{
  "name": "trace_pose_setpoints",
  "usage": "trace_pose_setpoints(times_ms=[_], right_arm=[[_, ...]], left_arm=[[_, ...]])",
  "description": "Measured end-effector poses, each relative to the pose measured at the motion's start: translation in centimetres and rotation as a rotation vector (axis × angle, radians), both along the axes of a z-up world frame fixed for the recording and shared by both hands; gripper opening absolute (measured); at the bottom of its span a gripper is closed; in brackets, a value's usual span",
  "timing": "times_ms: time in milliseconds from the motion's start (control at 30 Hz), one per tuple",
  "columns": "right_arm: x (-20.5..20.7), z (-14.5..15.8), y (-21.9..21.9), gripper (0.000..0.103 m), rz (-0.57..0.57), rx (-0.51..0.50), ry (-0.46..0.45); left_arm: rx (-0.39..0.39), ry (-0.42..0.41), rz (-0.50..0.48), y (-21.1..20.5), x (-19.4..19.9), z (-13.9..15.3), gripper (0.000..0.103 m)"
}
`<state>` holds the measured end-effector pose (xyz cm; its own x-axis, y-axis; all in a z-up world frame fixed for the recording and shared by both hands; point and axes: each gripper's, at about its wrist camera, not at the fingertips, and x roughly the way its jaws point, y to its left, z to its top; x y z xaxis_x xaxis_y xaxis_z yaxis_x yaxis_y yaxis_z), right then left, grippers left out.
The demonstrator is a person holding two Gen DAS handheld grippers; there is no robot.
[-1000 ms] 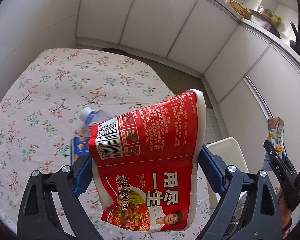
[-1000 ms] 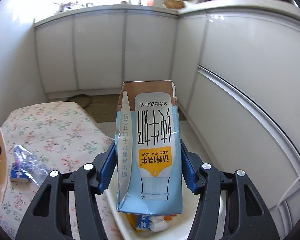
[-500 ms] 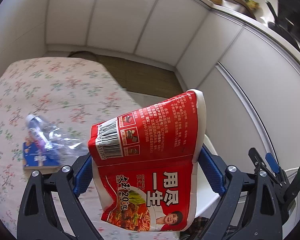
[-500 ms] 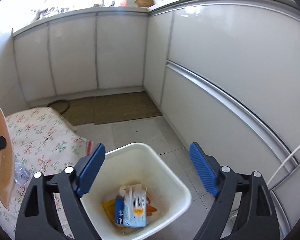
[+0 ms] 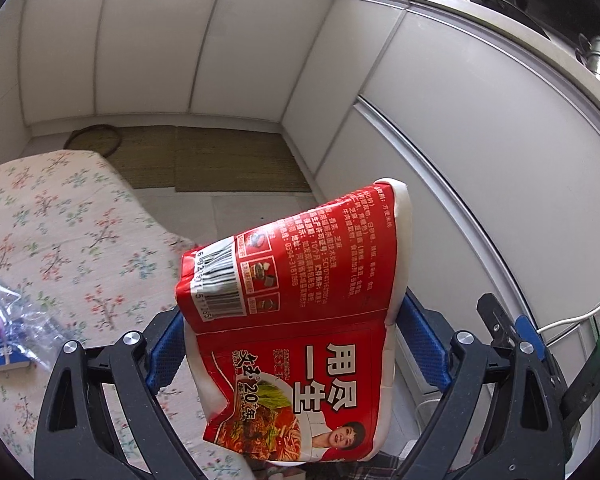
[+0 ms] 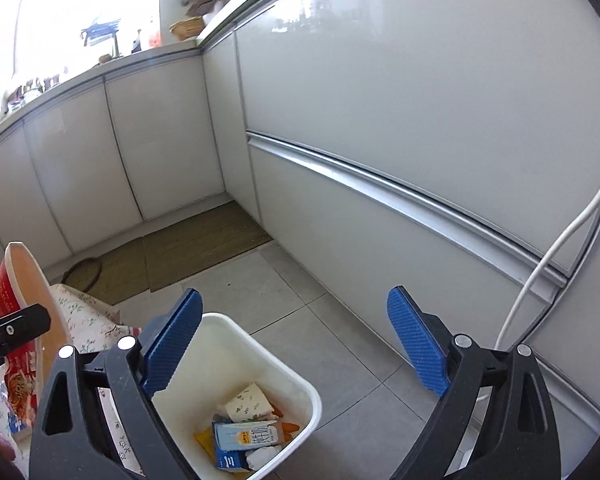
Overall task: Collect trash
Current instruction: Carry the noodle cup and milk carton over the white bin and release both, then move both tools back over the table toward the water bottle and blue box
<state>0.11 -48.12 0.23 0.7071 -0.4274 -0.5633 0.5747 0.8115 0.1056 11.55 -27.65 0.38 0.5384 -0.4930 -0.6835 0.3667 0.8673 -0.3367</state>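
Note:
My left gripper (image 5: 296, 344) is shut on a red instant-noodle cup (image 5: 300, 280), held tilted past the edge of the floral table (image 5: 60, 220). The same noodle cup (image 6: 16, 300) shows at the left of the right wrist view. My right gripper (image 6: 294, 340) hangs over a white trash bin (image 6: 276, 360) on the floor, its jaws opening with nothing between them. A blue-and-white milk carton (image 6: 248, 436) lies in the bin among other wrappers. On the table lie a crushed clear plastic bottle (image 5: 16, 312) and a small blue box (image 5: 4, 354).
White cabinet fronts (image 6: 380, 140) close in the far and right sides. A woven mat (image 5: 220, 160) lies on the grey tiled floor. A white cable (image 6: 560, 248) hangs down the cabinet at the right.
The right gripper let go of the milk carton, which now lies in the bin, and its jaws spread wide. The left gripper carried the noodle cup rightward off the table toward the bin.

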Motion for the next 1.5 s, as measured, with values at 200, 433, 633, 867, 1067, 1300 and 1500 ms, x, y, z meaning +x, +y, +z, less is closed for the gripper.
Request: trace_pose_setpoints(times_ms=[200, 433, 633, 867, 1067, 1300, 1500], right_arm=[[-0.7, 0.0, -1.1, 0.092, -0.039, 0.021, -0.011], [-0.2, -0.1, -0.5, 0.093, -0.018, 0.016, -0.002], [0.5, -0.3, 0.7, 0.093, 0.019, 0.013, 0.016], [2.3, -0.5, 4.1, 0.093, 0.103, -0.012, 0.04], [4.2, -0.6, 8.5, 0.093, 0.206, -0.058, 0.067], [6.1, -1.0, 13.6, 0.093, 0.313, -0.109, 0.104], [7.9, -1.6, 18.6, 0.093, 0.428, -0.15, 0.136]], left_arm=[[0.017, 0.012, -0.02, -2.0, 1.5, -0.5, 0.094], [0.065, 0.003, -0.006, -1.9, 1.4, -0.9, 0.096], [0.126, -0.008, 0.047, -0.1, 1.5, -1.7, 0.096], [0.17, 0.02, 0.12, 3.6, 1.2, -3.0, 0.096], [0.181, 0.044, 0.192, 7.6, 1.1, -3.6, 0.096], [0.181, 0.075, 0.293, 13.1, 1.3, -3.8, 0.096], [0.196, 0.098, 0.37, 18.2, 0.9, -4.3, 0.096]])
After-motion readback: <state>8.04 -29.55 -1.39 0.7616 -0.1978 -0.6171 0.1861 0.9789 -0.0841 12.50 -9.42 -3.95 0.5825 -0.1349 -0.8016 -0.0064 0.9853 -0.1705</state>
